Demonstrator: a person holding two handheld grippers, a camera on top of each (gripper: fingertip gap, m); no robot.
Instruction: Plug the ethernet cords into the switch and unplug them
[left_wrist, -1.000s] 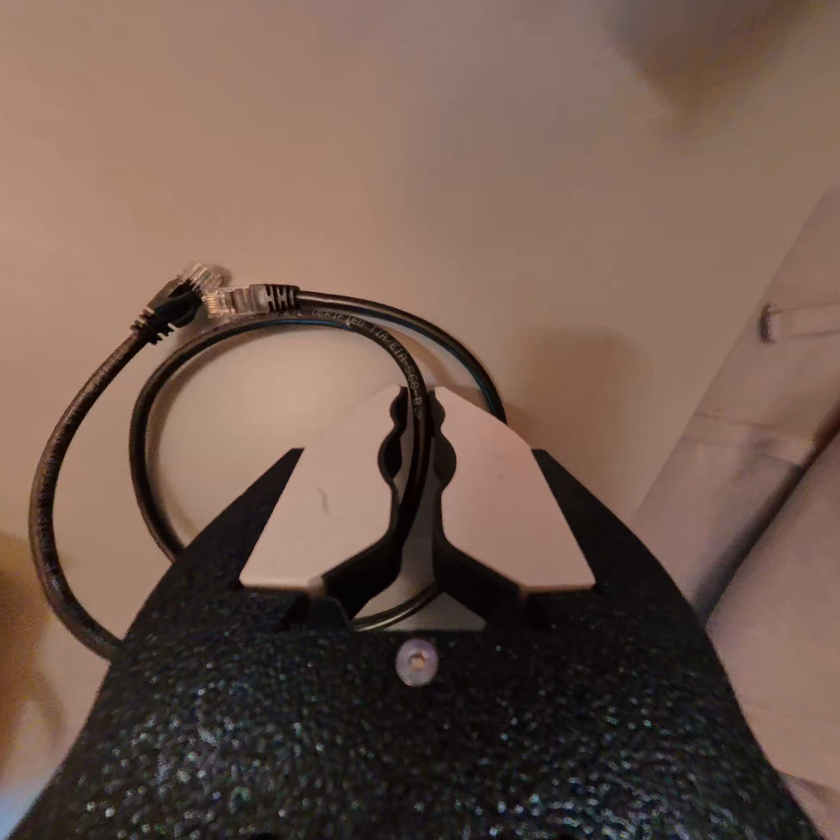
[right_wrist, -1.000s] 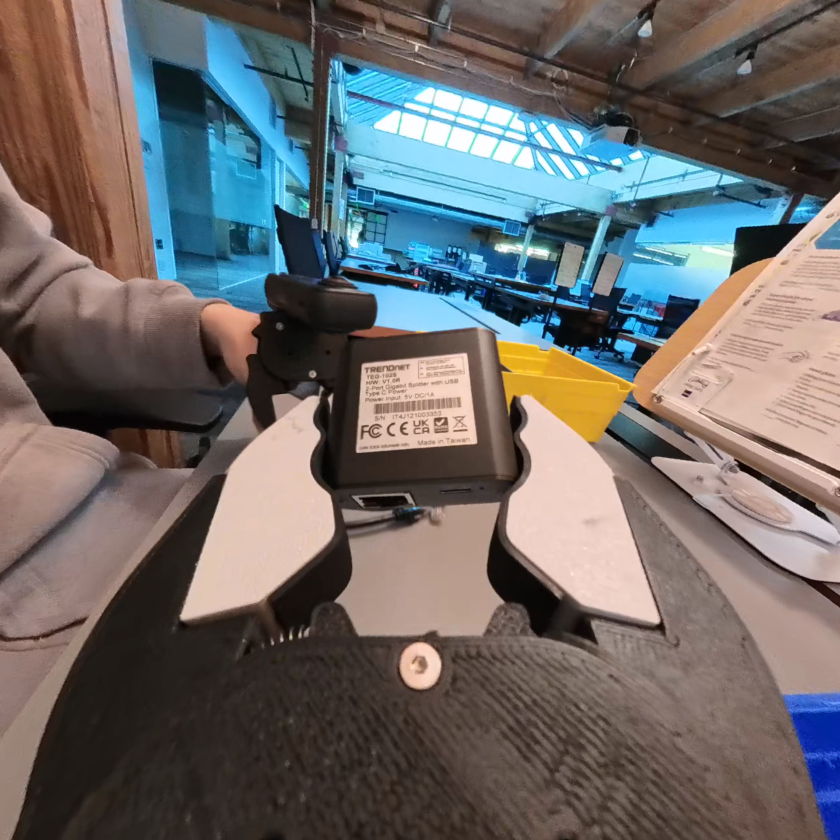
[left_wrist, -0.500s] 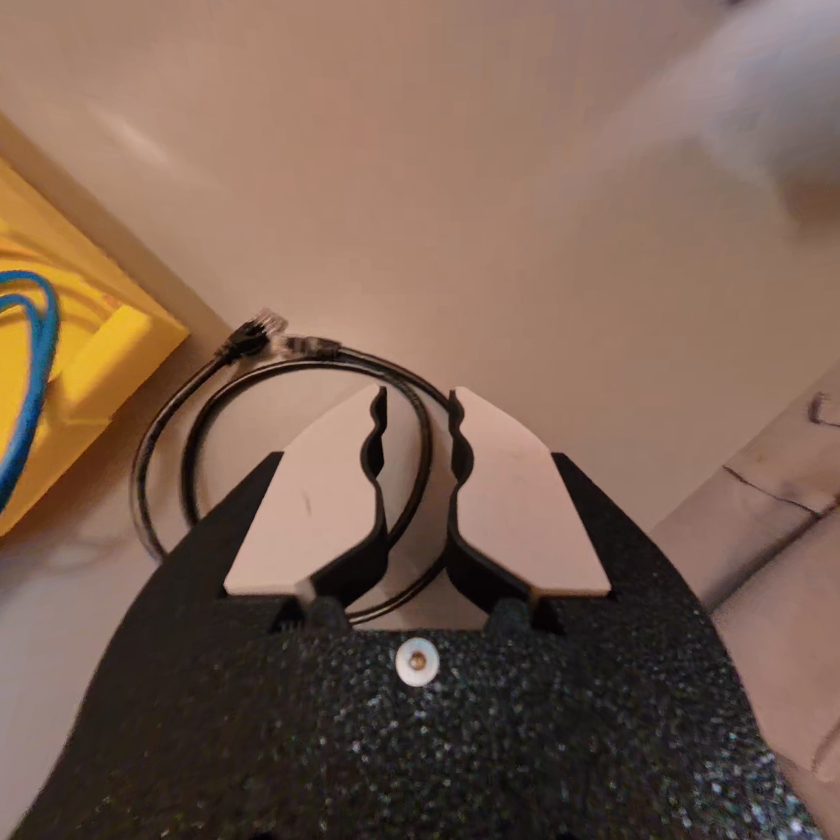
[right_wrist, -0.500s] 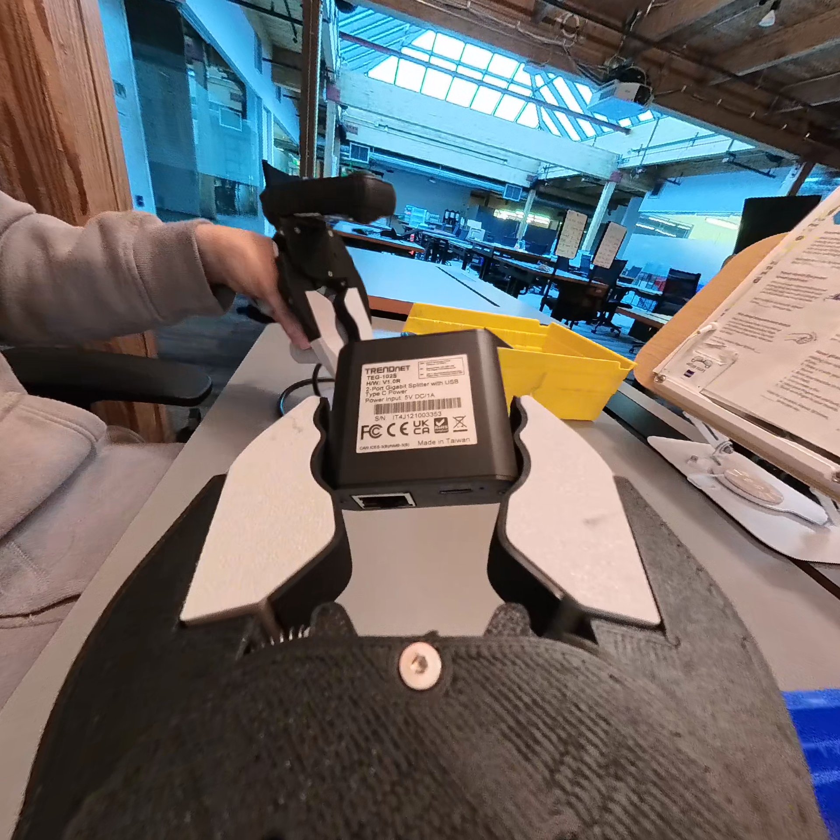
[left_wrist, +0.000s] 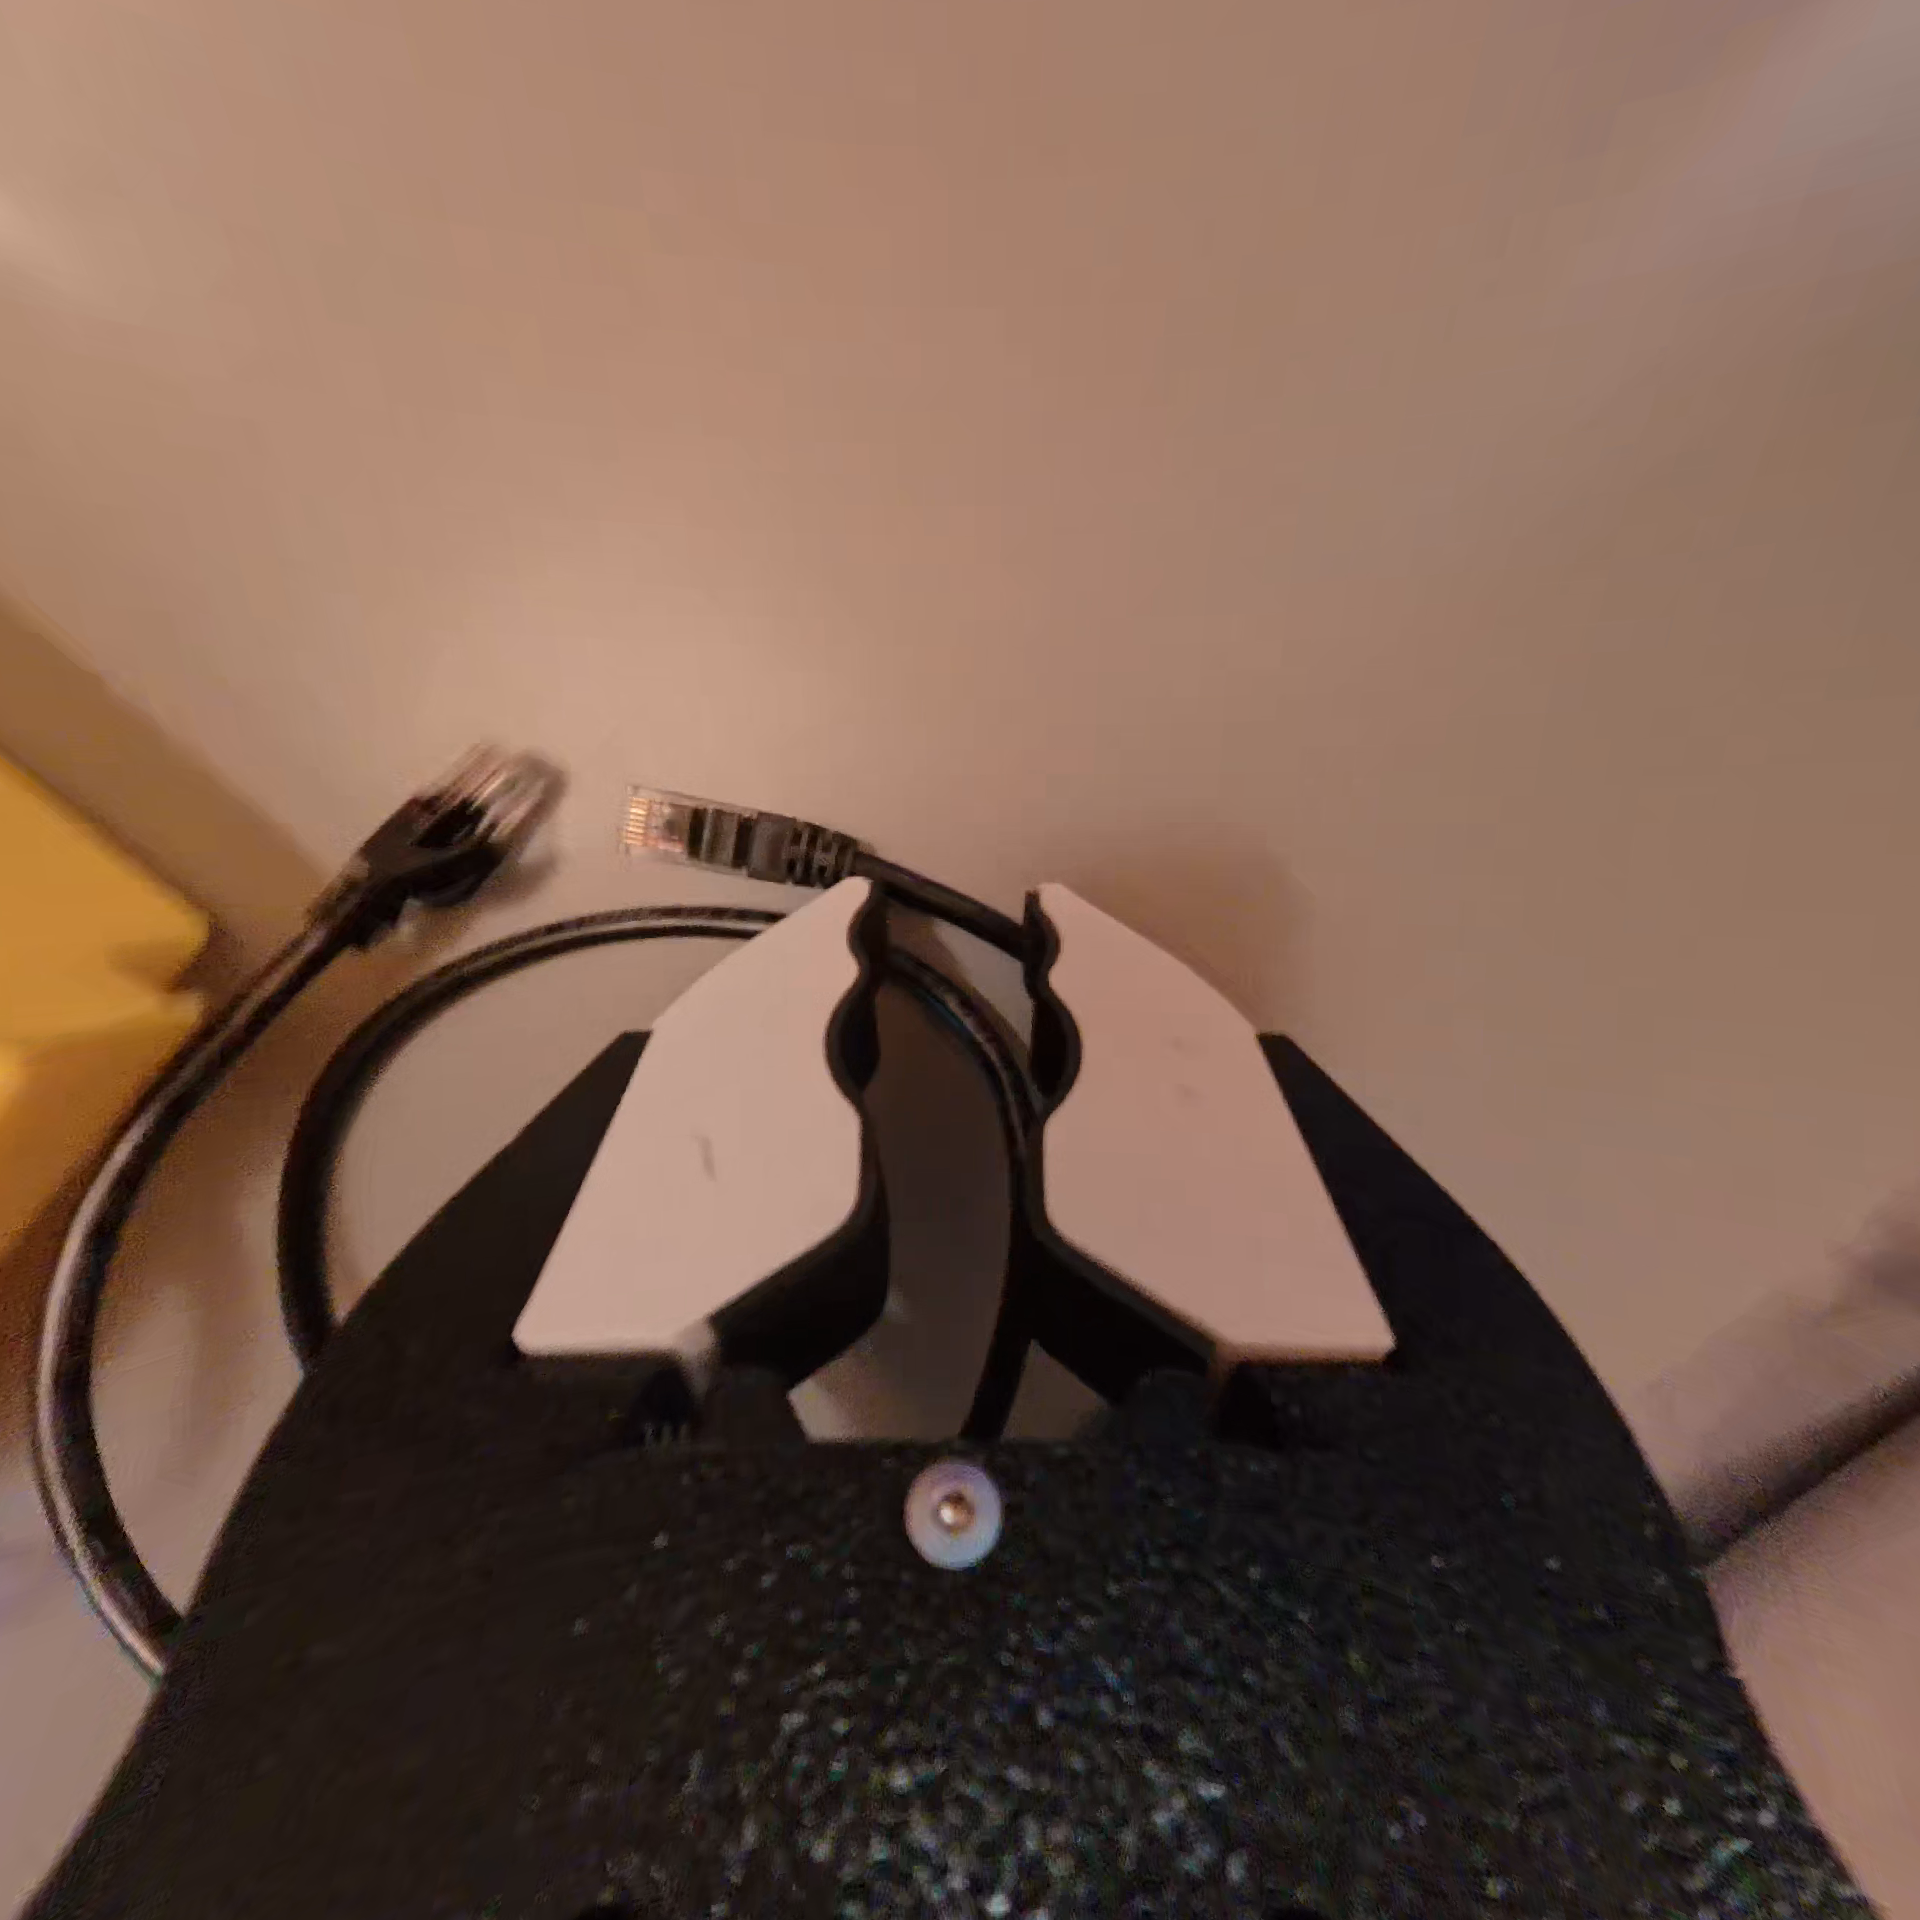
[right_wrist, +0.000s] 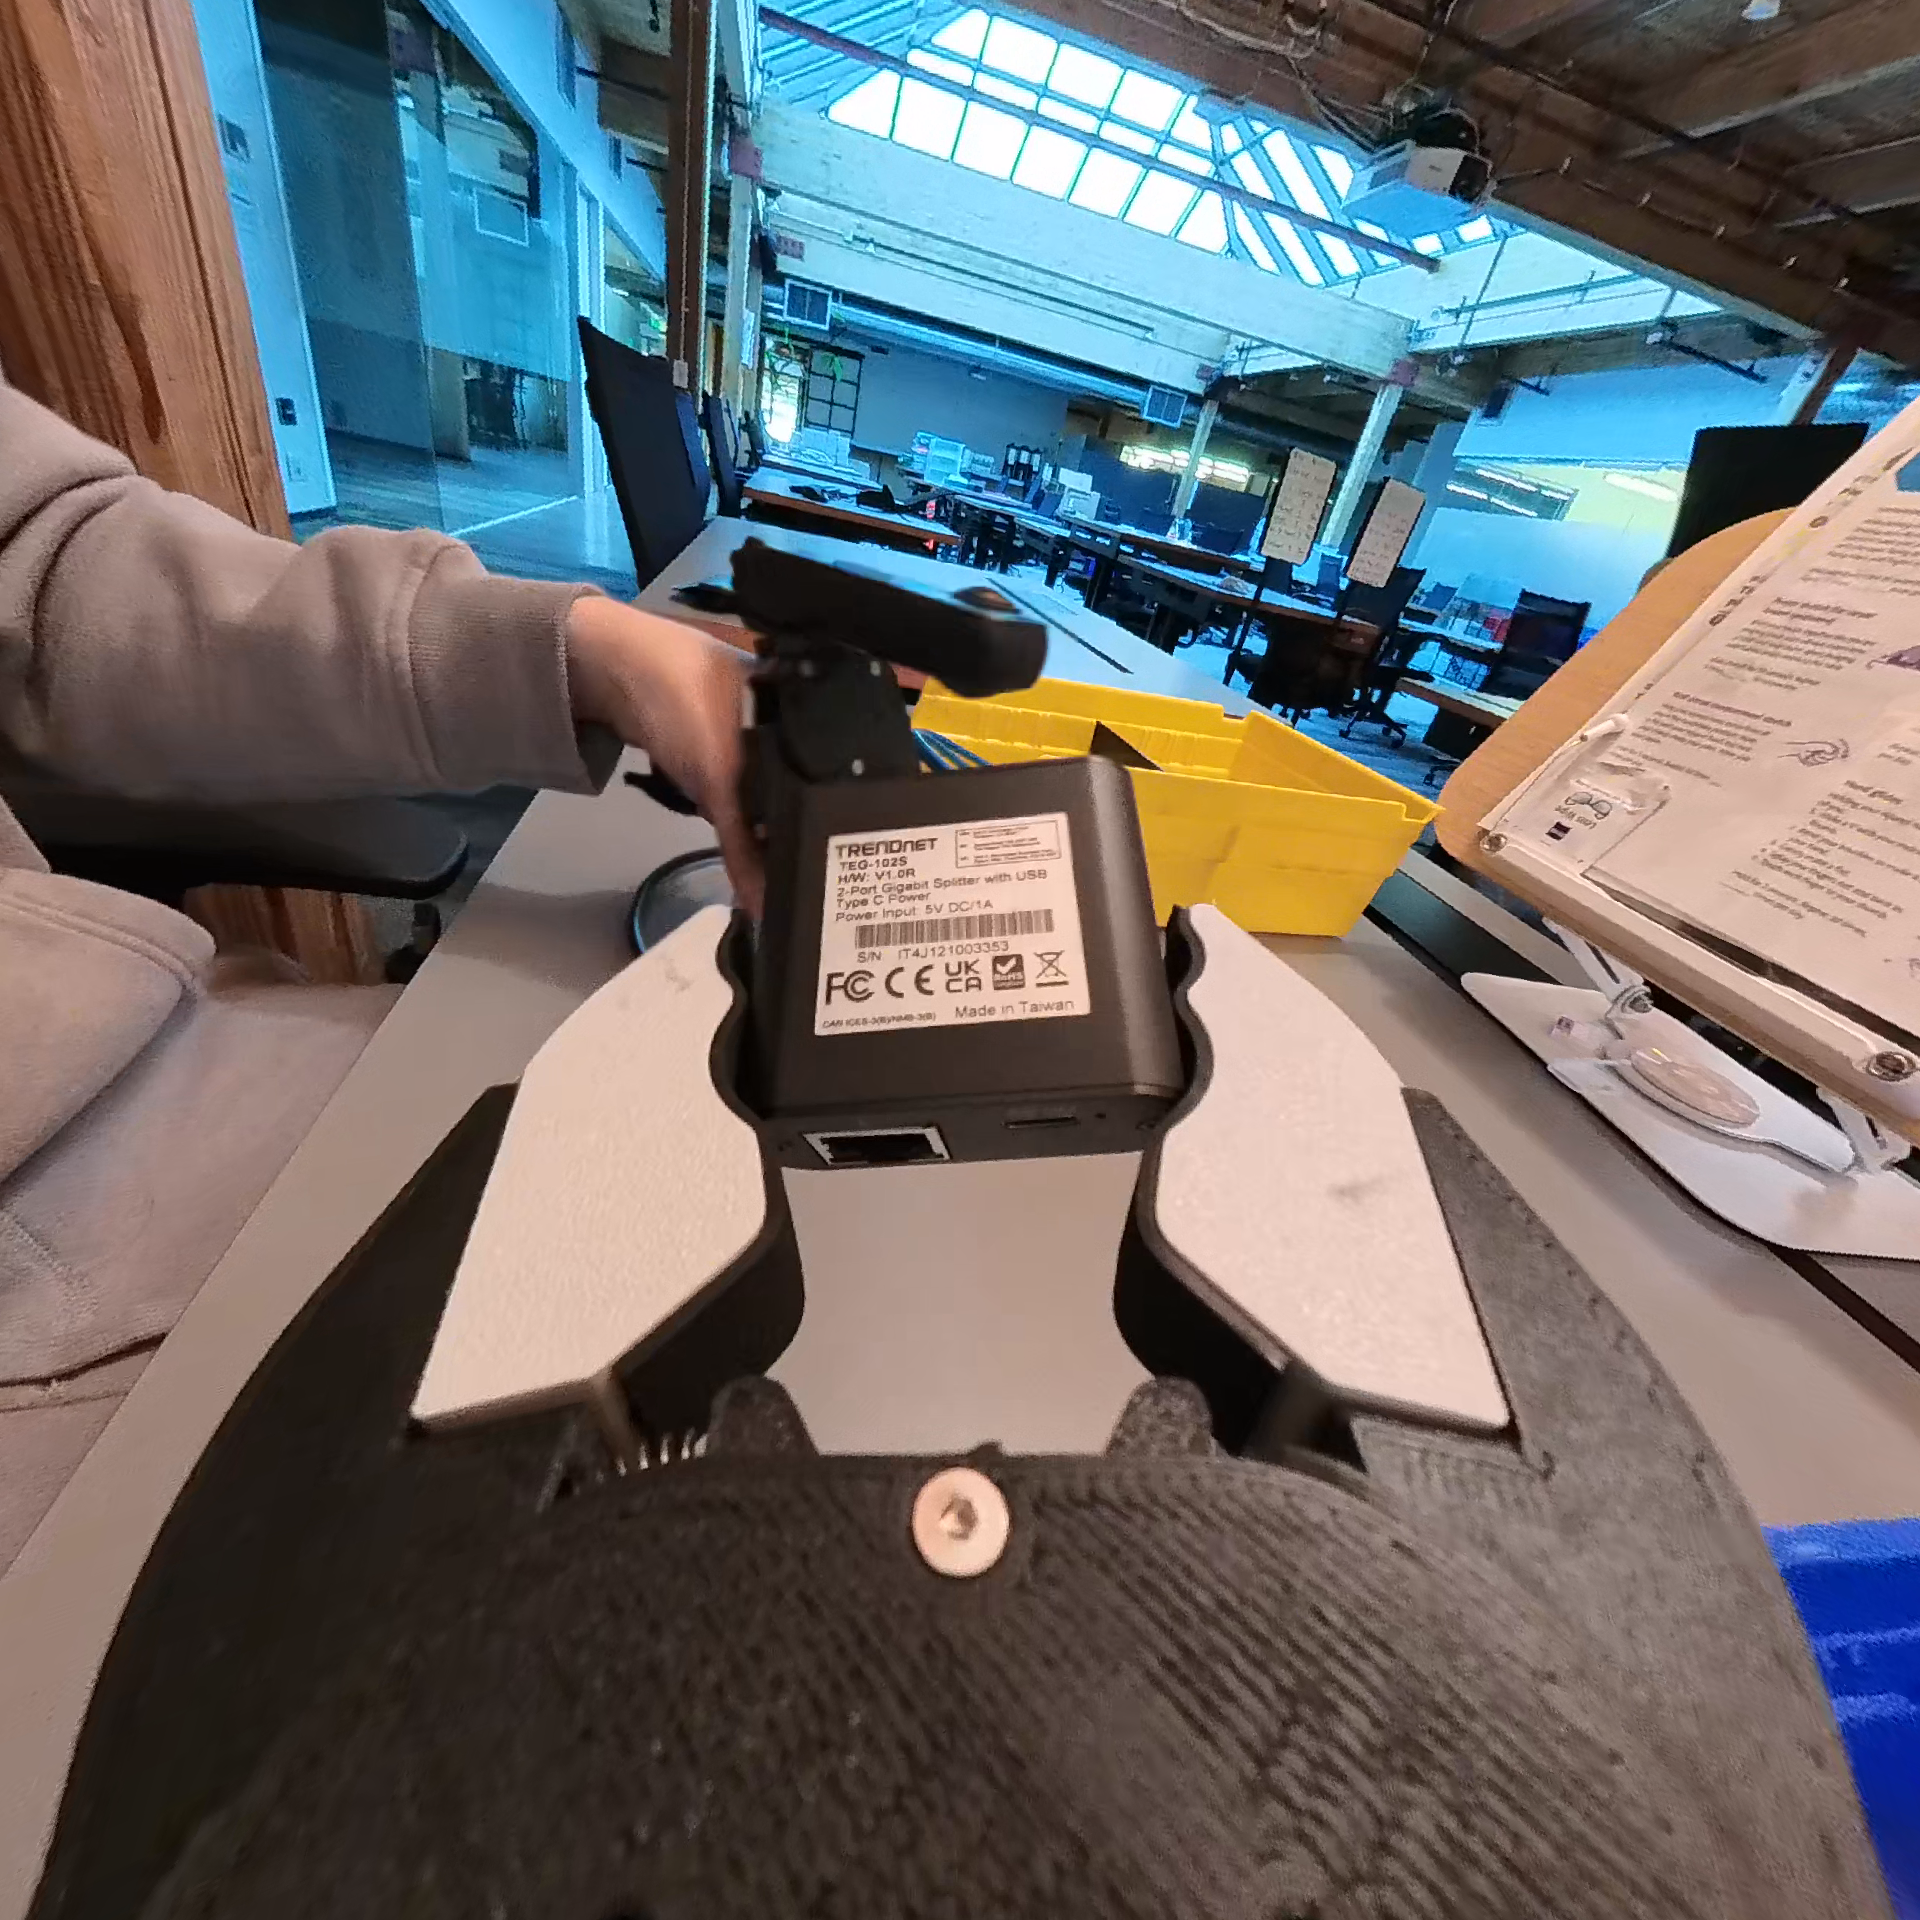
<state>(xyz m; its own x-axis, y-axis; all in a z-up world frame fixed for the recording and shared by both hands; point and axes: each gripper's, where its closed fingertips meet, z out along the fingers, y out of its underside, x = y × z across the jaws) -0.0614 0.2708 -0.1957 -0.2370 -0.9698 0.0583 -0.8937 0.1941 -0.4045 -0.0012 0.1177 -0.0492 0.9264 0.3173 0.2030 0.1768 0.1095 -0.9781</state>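
A black ethernet cord (left_wrist: 623, 916) lies coiled on the table, with one clear plug (left_wrist: 675, 831) pointing left and a second, blurred plug (left_wrist: 488, 805) beside it. My left gripper (left_wrist: 951, 904) is open, and its fingertips straddle the cord just behind the first plug. My right gripper (right_wrist: 956, 920) is shut on the black switch (right_wrist: 956, 925) and holds it above the table, label side up, with one empty port (right_wrist: 878, 1146) facing the camera. The left gripper (right_wrist: 831, 707) shows behind the switch, held by a hand.
A yellow bin (right_wrist: 1278, 831) stands behind the switch and holds blue cable; its corner shows in the left wrist view (left_wrist: 73, 935). A document stand (right_wrist: 1714, 831) is at the right. A blue object (right_wrist: 1860, 1662) is at the near right. A grey sleeve (right_wrist: 260, 644) reaches in from the left. One gripper's finger ends stand about 20 cm off the other's.
The left gripper let go of the middle of the cord, opened, and moved along it to just behind a plug. The right gripper still holds the switch, now tilted slightly.
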